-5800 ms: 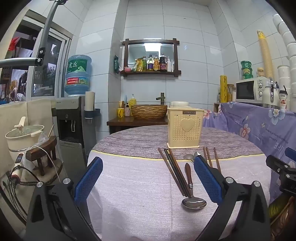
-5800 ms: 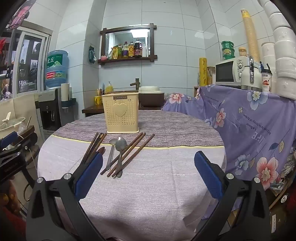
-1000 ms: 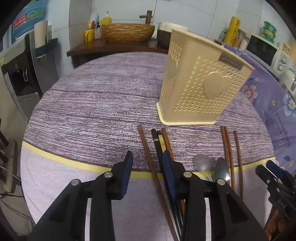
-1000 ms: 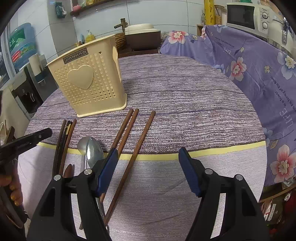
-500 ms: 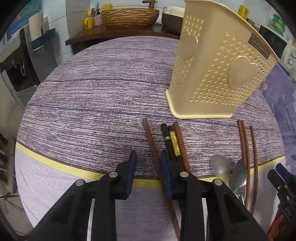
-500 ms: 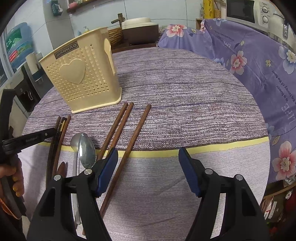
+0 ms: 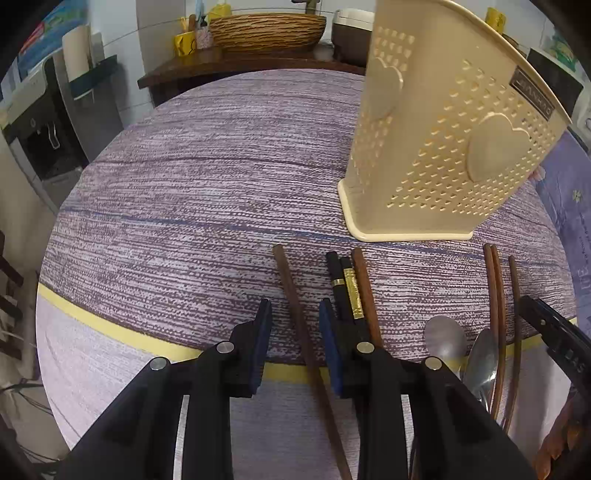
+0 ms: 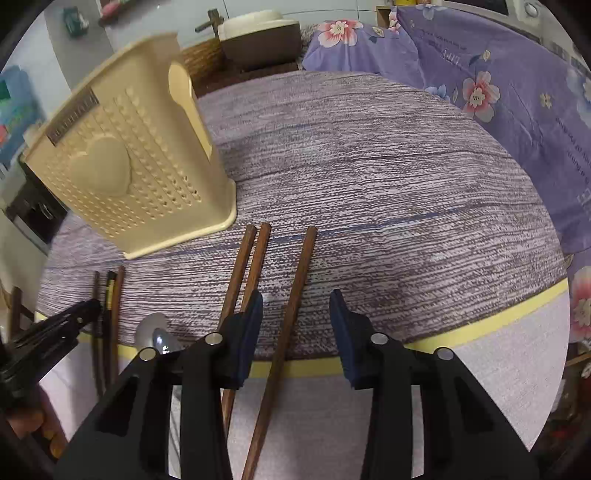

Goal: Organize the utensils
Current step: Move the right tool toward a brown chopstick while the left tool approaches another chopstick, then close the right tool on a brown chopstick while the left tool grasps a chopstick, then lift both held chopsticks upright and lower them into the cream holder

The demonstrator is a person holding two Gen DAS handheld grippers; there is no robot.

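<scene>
A cream perforated utensil holder stands upright on the round table. In front of it lie brown chopsticks, a black pair with gold bands and two metal spoons. My left gripper hovers low over the leftmost brown chopstick. That chopstick lies between its closing jaws, and the pads stay clear of it. My right gripper straddles the rightmost single brown chopstick. Its jaws are closing, with gaps on both sides. A brown pair lies just left of its left pad.
The striped purple tablecloth ends in a yellow band near me. A floral purple cover drapes the counter on the right. Behind the table are a wicker basket and a water dispenser. The left gripper's tip shows beside the spoons.
Both grippers have come in lower and closer to the chopsticks. The right jaws have narrowed sharply around the single chopstick. The left jaws have narrowed a little.
</scene>
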